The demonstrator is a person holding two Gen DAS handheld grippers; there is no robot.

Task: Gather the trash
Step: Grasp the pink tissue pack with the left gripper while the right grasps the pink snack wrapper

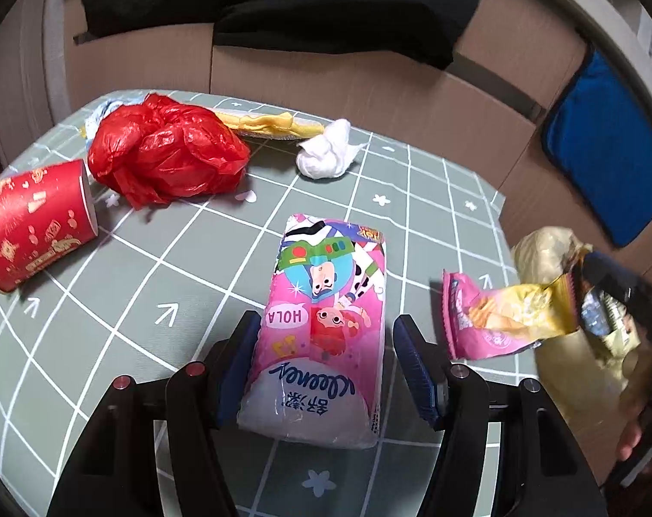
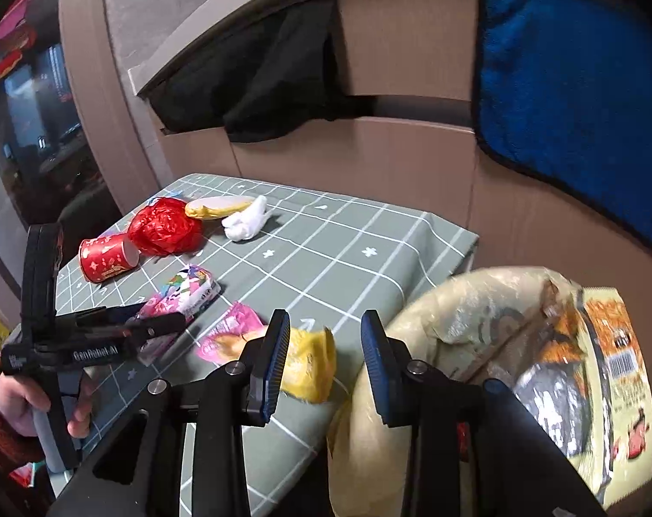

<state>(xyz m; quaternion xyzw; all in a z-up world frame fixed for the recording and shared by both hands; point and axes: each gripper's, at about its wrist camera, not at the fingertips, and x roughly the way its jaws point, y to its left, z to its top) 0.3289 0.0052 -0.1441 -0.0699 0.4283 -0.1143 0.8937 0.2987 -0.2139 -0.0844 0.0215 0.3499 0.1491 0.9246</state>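
Pink tissue pack (image 1: 321, 327): flat on the table (image 1: 433, 224), between the spread left gripper (image 1: 324, 366) jaws, untouched, apparently lined up for pickup.
Snack wrapper (image 2: 283, 353): right of the pack, at the table edge; right gripper (image 2: 326, 362) jaws apart, pinching nothing.
Bin bag (image 2: 433, 344): beyond that edge, mouth open to receive trash.

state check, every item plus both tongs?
left tongs: open, astride tissue pack
tissue pack: flat on table, sealed
right tongs: open, empty
snack wrapper: crumpled, at table edge
red cup: tipped over
red bag: crumpled
white tissue: balled
trash bag: open
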